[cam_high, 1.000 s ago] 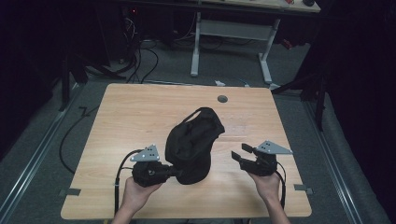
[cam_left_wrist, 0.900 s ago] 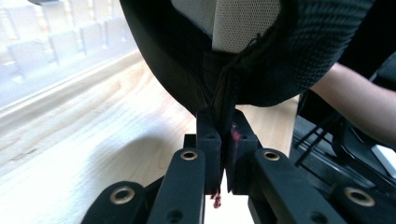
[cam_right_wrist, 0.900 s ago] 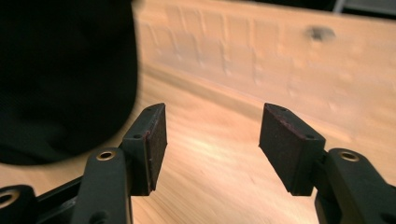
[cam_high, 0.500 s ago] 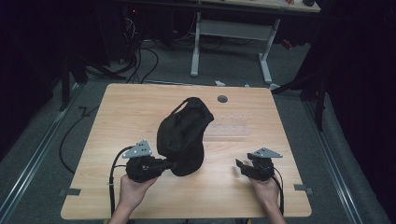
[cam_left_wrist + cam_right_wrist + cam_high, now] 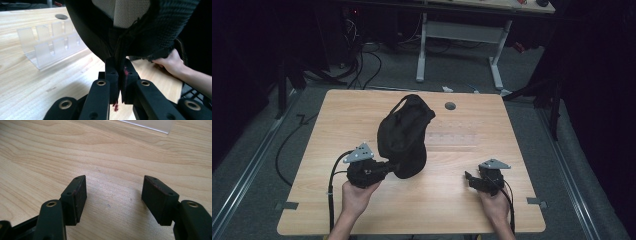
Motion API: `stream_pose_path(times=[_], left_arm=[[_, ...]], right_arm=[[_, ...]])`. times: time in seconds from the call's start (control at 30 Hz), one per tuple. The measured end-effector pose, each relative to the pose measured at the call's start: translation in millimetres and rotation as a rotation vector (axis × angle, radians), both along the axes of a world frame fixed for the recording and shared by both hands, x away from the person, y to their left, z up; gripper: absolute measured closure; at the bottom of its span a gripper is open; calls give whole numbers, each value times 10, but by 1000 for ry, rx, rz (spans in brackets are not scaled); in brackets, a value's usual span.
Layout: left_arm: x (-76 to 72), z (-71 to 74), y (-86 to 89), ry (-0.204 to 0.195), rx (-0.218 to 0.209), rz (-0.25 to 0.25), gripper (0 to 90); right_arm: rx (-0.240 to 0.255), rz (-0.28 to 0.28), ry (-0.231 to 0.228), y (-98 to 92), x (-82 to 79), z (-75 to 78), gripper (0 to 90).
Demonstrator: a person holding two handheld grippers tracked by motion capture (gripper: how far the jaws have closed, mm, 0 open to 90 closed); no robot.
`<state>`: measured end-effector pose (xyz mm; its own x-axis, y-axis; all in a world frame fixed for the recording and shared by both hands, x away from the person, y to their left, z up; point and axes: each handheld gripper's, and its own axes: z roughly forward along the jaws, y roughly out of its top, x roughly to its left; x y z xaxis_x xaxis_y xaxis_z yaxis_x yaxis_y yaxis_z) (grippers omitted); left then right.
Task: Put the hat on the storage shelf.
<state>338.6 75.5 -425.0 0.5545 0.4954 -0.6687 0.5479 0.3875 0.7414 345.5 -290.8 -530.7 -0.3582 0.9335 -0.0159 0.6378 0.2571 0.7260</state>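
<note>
A black fabric bag (image 5: 404, 135) with a loop handle hangs over the middle of the wooden table (image 5: 522, 150). My left gripper (image 5: 388, 167) is shut on its lower edge. In the left gripper view the pads (image 5: 111, 72) pinch the bag's seam (image 5: 100, 32), with pale mesh lining above. My right gripper (image 5: 469, 178) rests low near the table's front right, apart from the bag. Its jaws have just been opening. In the right gripper view my right gripper (image 5: 115, 192) stands open over bare wood (image 5: 75, 145), nothing between the pads.
A clear plastic slotted rack (image 5: 50, 42) lies on the table behind the bag, its corner (image 5: 150, 125) in the right gripper view. A round cable hole (image 5: 450, 106) sits near the far edge. Beyond the table are a white desk frame (image 5: 427, 50) and floor cables (image 5: 362, 55).
My left gripper has carried the bag to the left, and the bag now stands more upright. The right gripper has sunk toward the tabletop near the front edge.
</note>
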Motion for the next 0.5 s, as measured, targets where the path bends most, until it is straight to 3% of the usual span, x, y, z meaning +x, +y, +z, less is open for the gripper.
stream_pose_path(times=[0.27, 0.5], left_arm=[[94, 90, 45, -30, 16, 50, 858], [235, 171, 98, -42, 6, 109, 858]], right_arm=[[-5, 6, -1, 1, -3, -2, 356], [-2, 8, 2, 8, -8, -1, 346]])
